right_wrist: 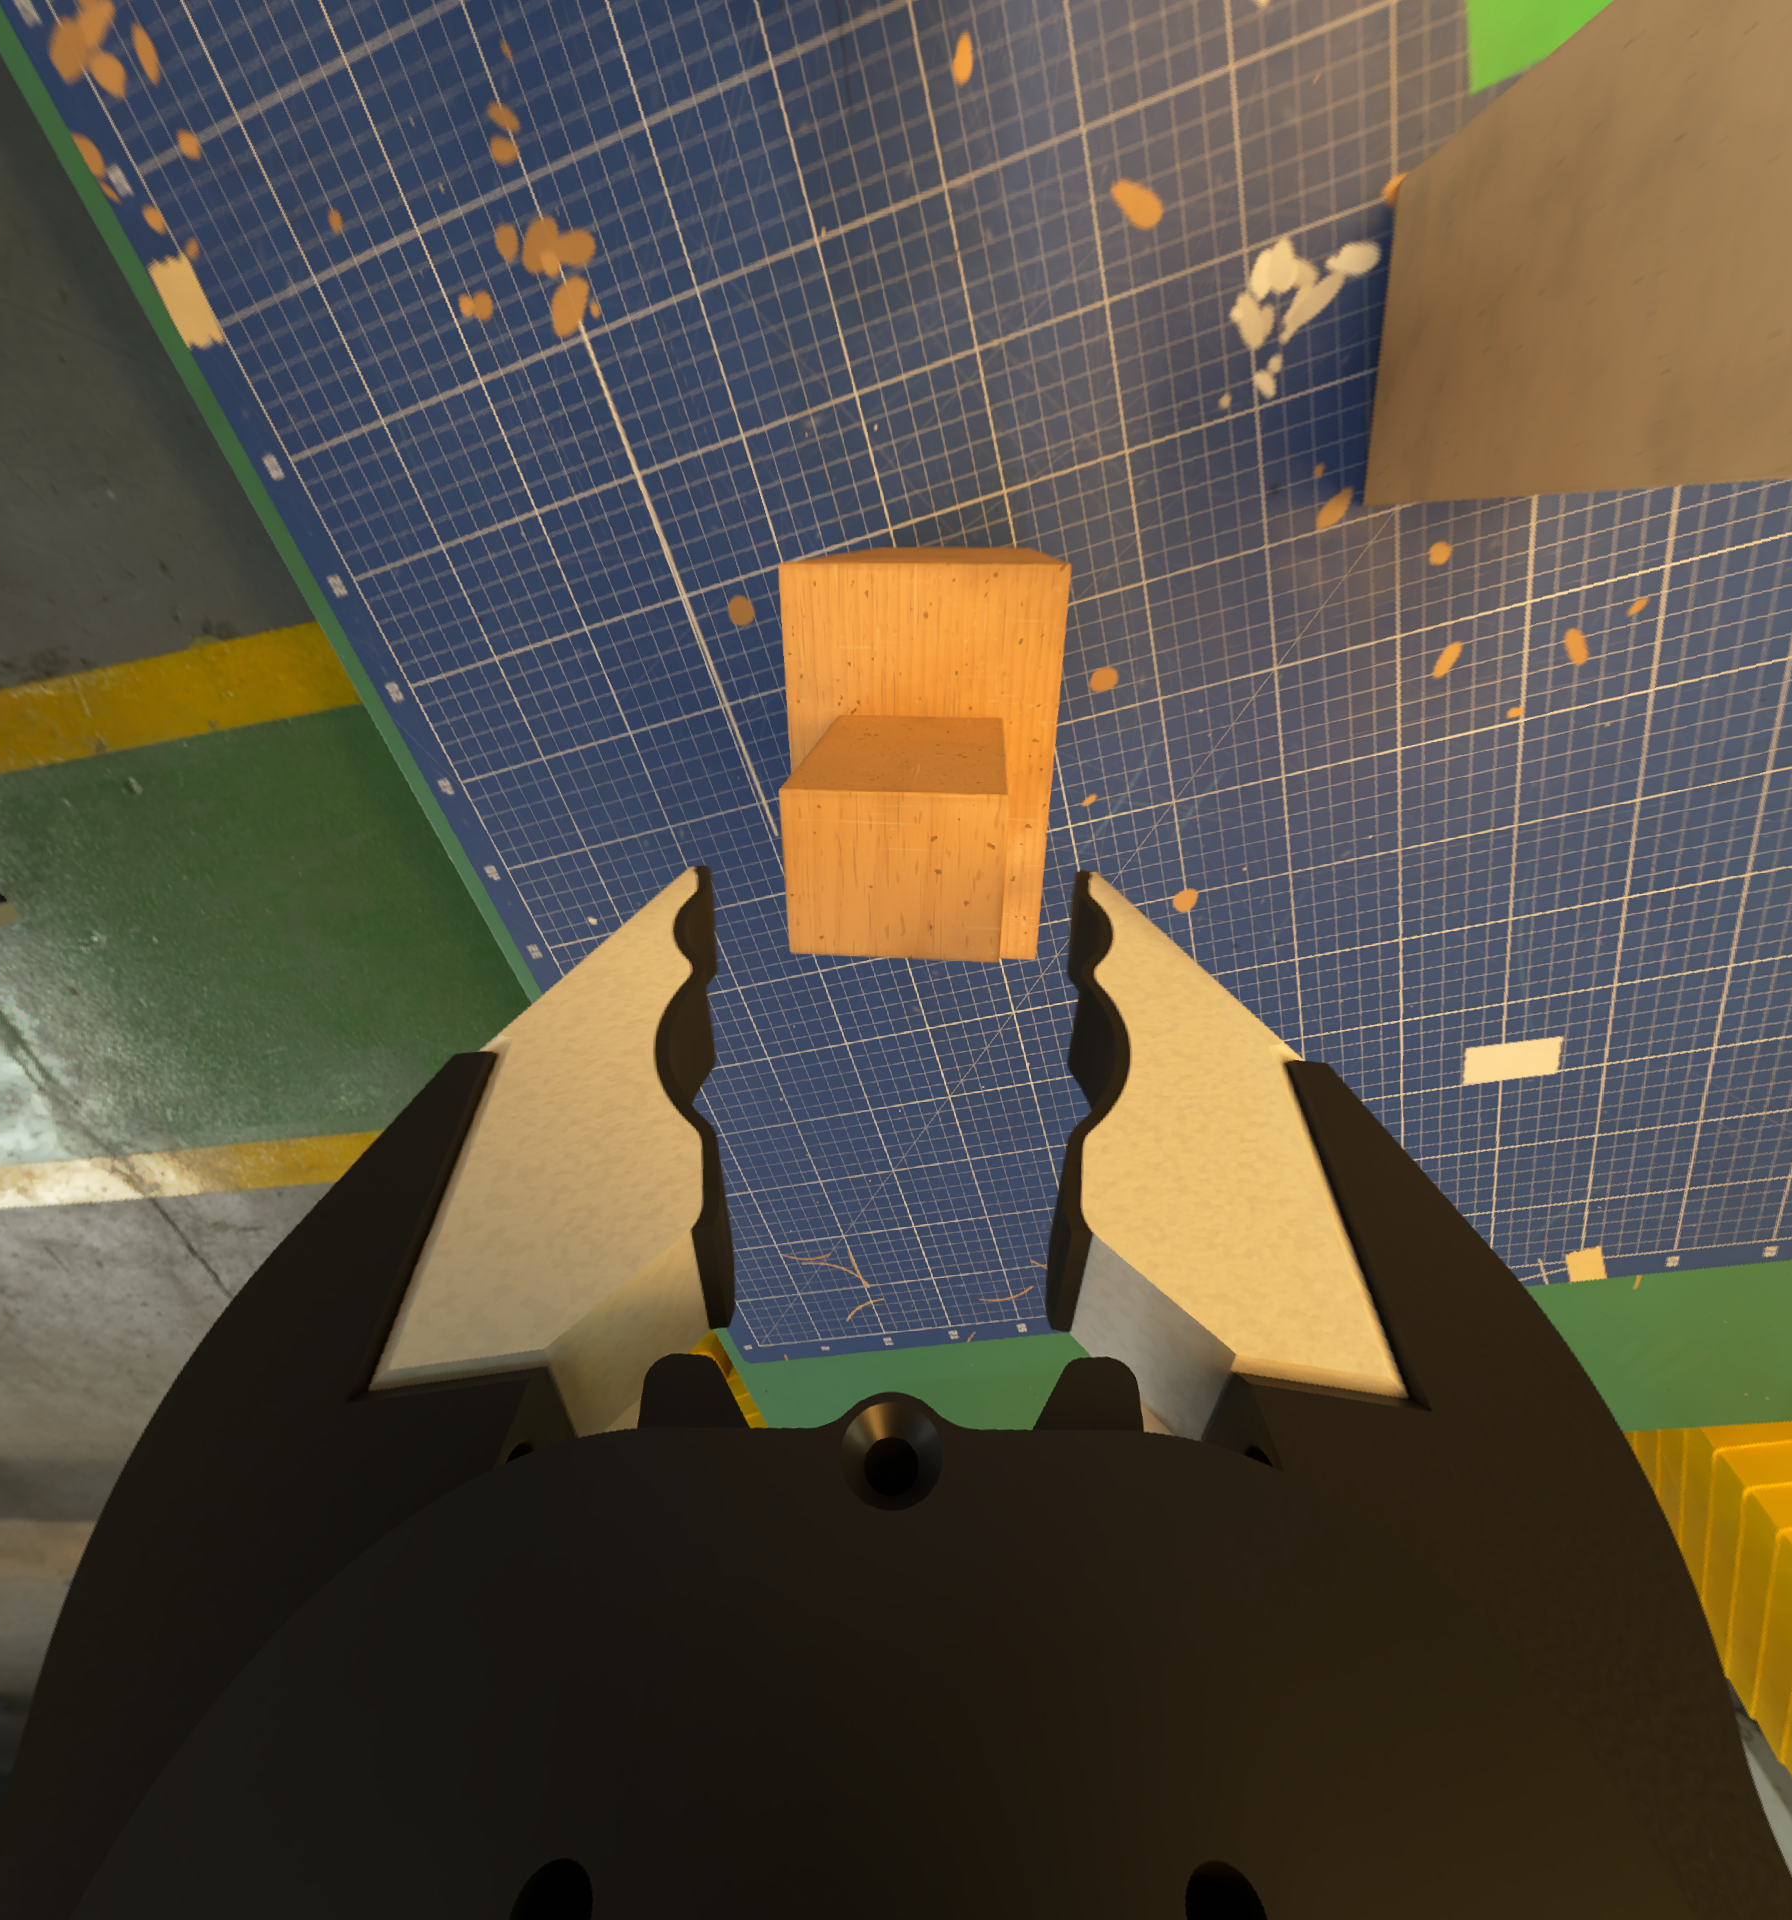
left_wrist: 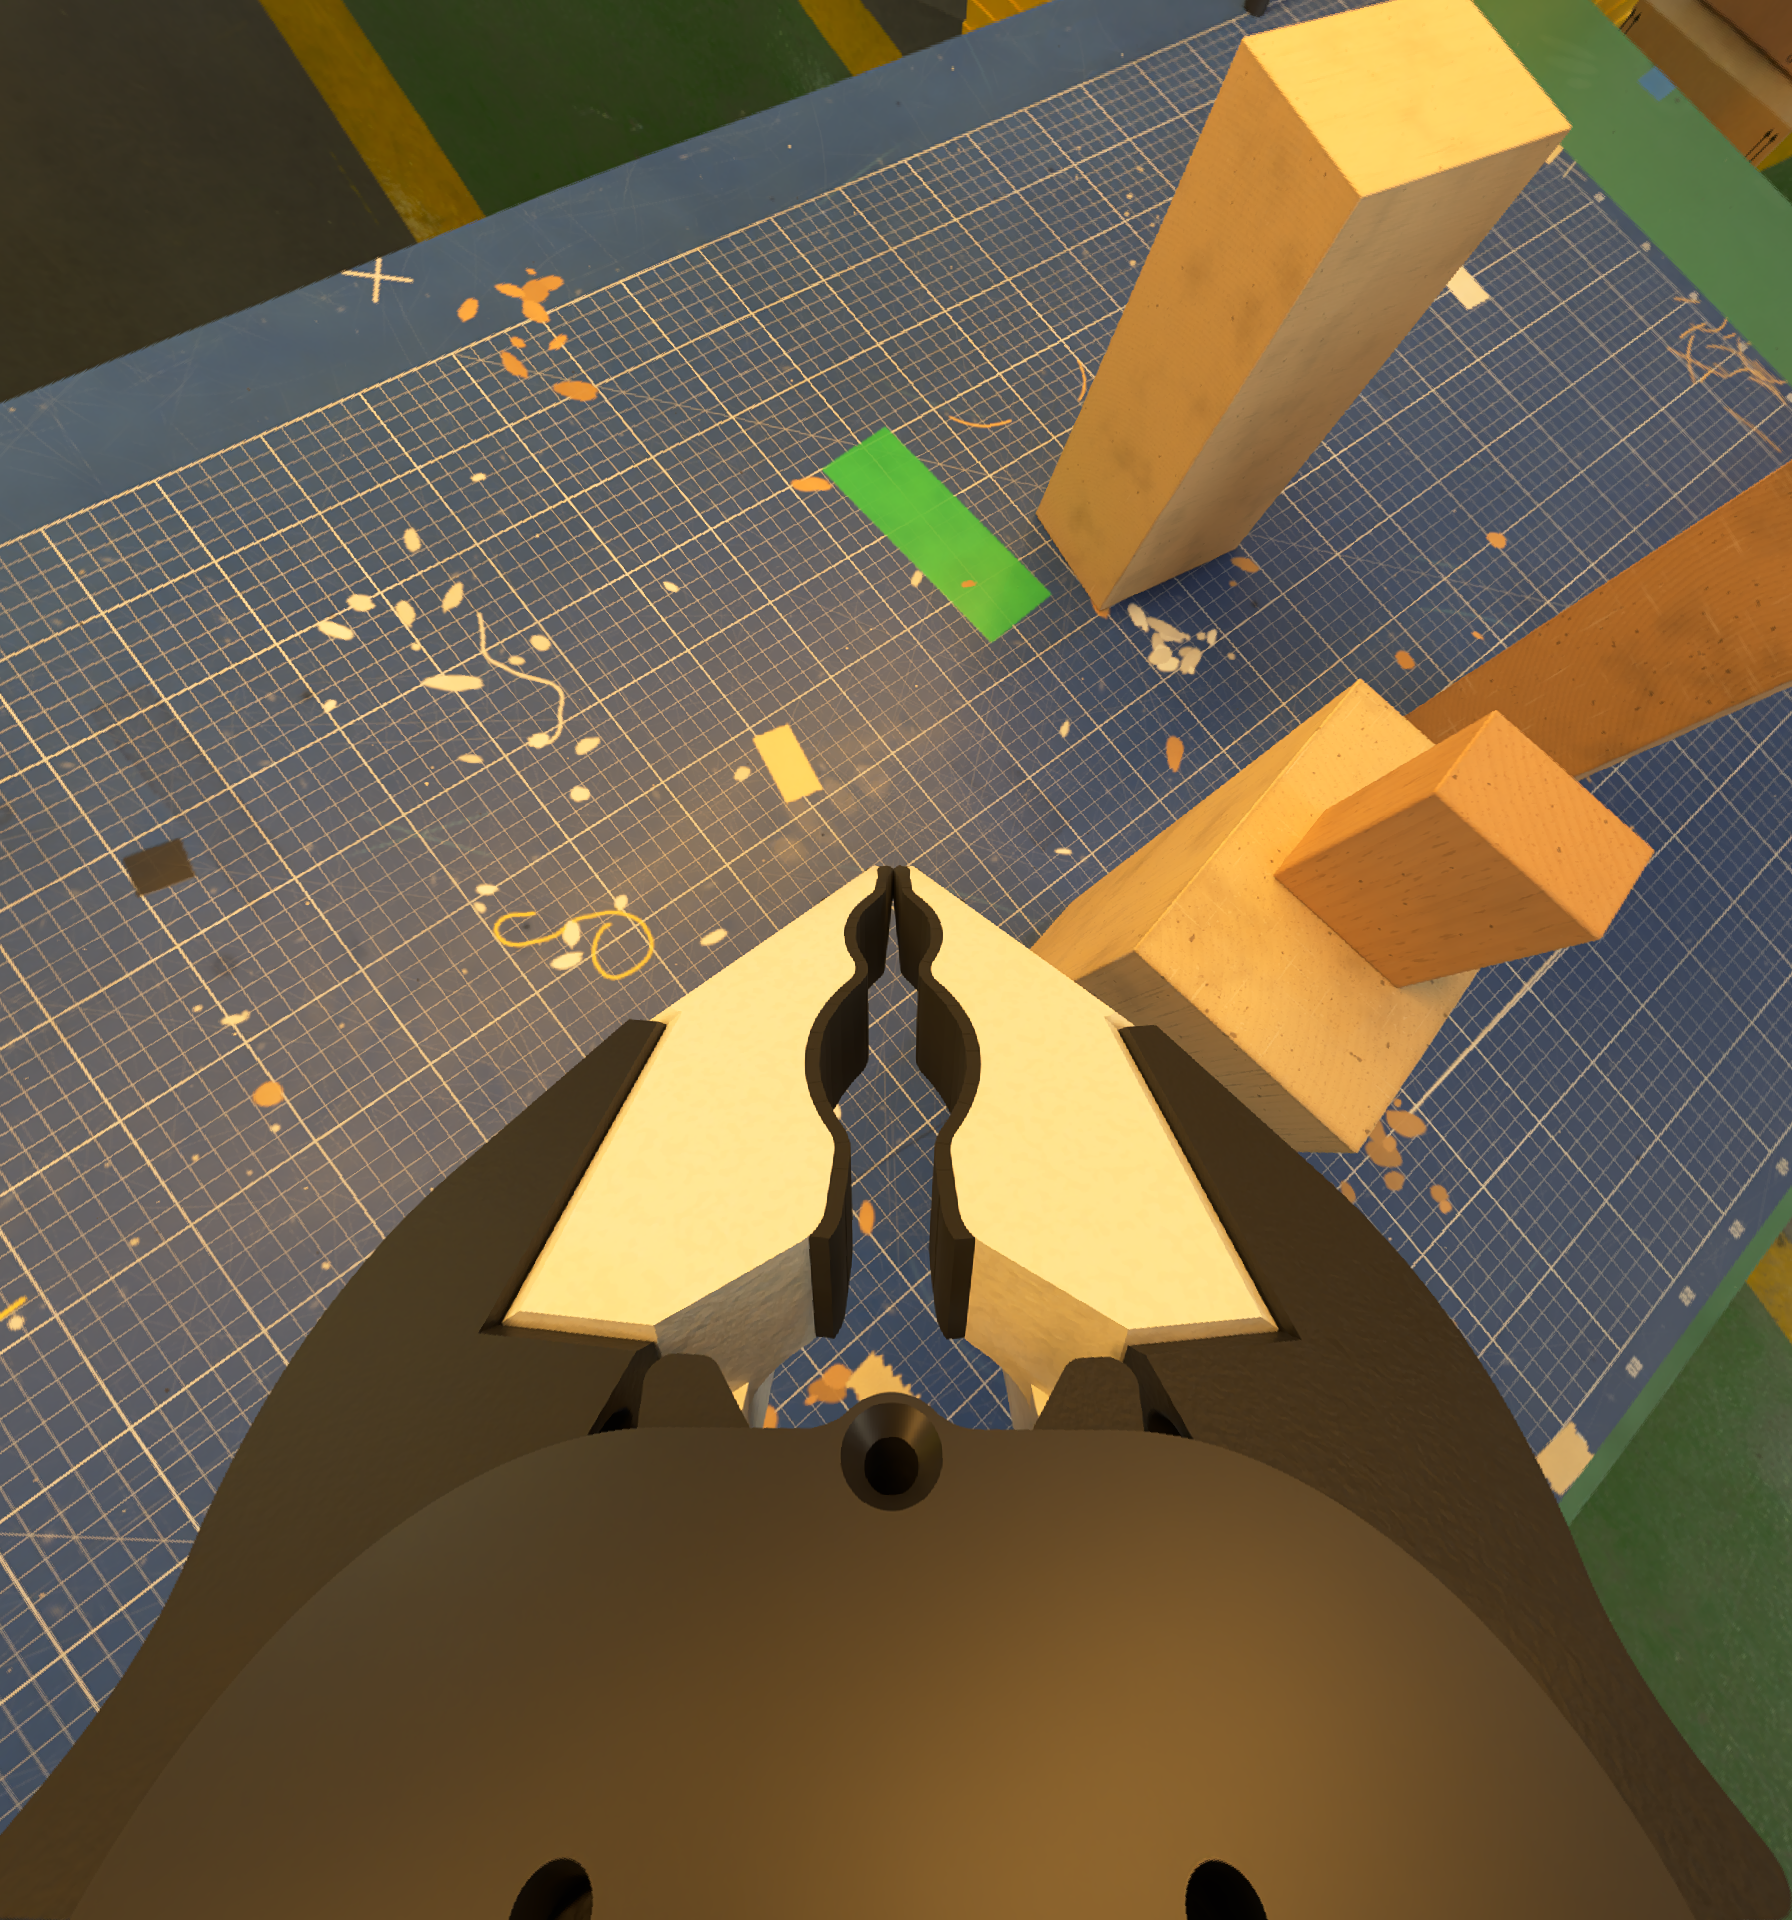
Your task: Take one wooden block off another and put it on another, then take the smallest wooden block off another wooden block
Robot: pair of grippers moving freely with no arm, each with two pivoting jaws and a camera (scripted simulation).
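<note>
Right tongs [right_wrist: 890,914] agape before small block [right_wrist: 892,831] — left tongs [left_wrist: 892,883] closed.

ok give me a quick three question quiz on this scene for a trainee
1. True or false: the left claw is shut and empty.
2. In the left wrist view, the small orange block rests on: A a metal tray, B a pale block, C a green block.
3. Fill in: the right claw is ____, with nothing between its fingers.

Key: 1 true; 2 B; 3 open.
</note>
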